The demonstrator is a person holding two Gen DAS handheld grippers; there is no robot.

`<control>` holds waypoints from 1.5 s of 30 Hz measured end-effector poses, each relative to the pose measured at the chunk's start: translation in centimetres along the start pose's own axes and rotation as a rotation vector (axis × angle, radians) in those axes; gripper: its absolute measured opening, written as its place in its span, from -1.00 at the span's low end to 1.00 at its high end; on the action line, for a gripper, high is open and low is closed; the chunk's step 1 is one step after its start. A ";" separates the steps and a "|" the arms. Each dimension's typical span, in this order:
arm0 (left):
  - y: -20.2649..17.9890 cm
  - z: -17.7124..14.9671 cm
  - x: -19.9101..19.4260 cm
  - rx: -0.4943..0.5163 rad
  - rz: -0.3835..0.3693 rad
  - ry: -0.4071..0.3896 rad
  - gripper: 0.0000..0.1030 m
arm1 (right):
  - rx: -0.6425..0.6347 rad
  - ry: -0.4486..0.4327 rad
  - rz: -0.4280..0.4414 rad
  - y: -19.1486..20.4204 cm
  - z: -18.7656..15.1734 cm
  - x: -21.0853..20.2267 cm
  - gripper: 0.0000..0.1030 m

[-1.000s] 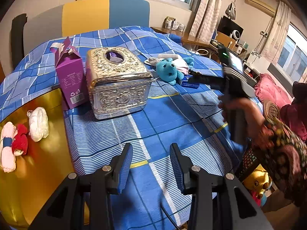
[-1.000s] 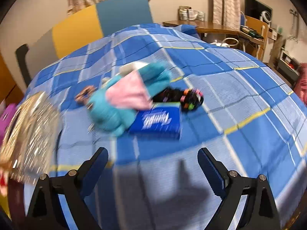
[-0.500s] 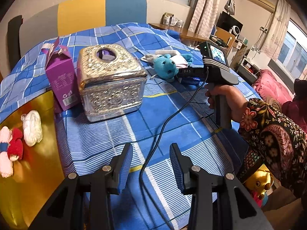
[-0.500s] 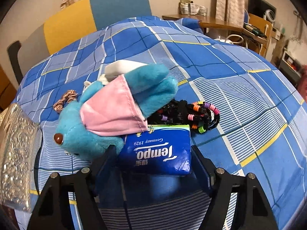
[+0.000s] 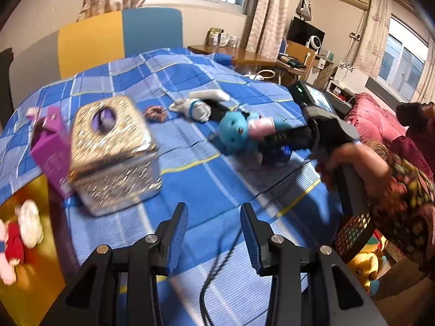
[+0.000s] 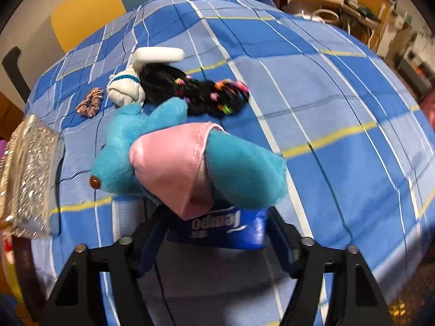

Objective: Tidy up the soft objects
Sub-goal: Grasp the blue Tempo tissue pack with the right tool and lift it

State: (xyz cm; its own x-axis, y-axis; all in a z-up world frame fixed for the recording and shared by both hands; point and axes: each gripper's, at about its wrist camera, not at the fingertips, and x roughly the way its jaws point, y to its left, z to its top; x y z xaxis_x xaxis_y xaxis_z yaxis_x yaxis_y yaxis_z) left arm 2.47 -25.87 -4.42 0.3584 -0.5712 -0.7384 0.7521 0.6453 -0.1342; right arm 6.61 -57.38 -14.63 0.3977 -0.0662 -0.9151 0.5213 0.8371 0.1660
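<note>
A teal plush toy with pink cloth rests on a blue Tempo tissue pack. My right gripper is shut on the tissue pack and holds it with the toy on top, above the blue checked cloth; the left wrist view also shows this gripper and the toy. My left gripper is open and empty over the cloth. A white plush, a black beaded hair piece and a brown scrunchie lie behind.
A silver ornate tissue box and a purple carton stand at the left. A gold tray at the lower left holds a red and white doll and a white ball. A yellow plush lies on the floor at the right.
My right gripper has closed on the tissue pack and raised it with the teal toy on top. The left view has shifted a little.
</note>
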 end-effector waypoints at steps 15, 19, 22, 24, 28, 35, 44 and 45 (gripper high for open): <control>-2.7 7.2 7.6 -0.053 -0.017 0.034 -0.23 | 0.077 -0.228 -0.002 -0.8 -2.0 -4.5 0.60; -1.9 5.6 7.6 -0.077 -0.002 0.068 -0.23 | 0.067 -0.209 0.002 -0.5 2.5 -3.3 0.60; -1.3 4.5 6.5 -0.096 -0.007 0.063 -0.22 | 0.097 -0.124 0.065 -0.4 5.7 -0.1 0.55; -0.9 3.7 5.5 -0.103 0.007 0.045 -0.23 | 0.105 -0.104 0.160 0.6 6.4 0.8 0.55; 0.7 3.4 3.4 -0.164 0.032 -0.018 -0.23 | 0.081 -0.030 0.355 4.7 5.7 1.5 0.54; 1.6 4.2 2.4 -0.214 0.016 -0.057 -0.23 | -0.009 -0.107 0.337 4.1 3.3 -3.2 0.60; -0.1 4.6 4.2 -0.192 -0.006 -0.029 -0.22 | -0.138 0.026 0.073 -0.1 3.1 -2.0 0.82; -0.2 4.7 4.3 -0.187 0.001 -0.029 -0.22 | -0.131 0.043 0.081 -0.2 2.5 -2.0 0.82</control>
State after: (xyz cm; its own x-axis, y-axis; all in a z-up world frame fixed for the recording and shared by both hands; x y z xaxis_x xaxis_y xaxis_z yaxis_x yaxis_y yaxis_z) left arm 6.46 -30.81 -4.45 0.3766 -0.5830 -0.7199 0.6364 0.7275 -0.2562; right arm 7.58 -58.82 -11.92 0.4004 0.0253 -0.9160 0.3845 0.9027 0.1930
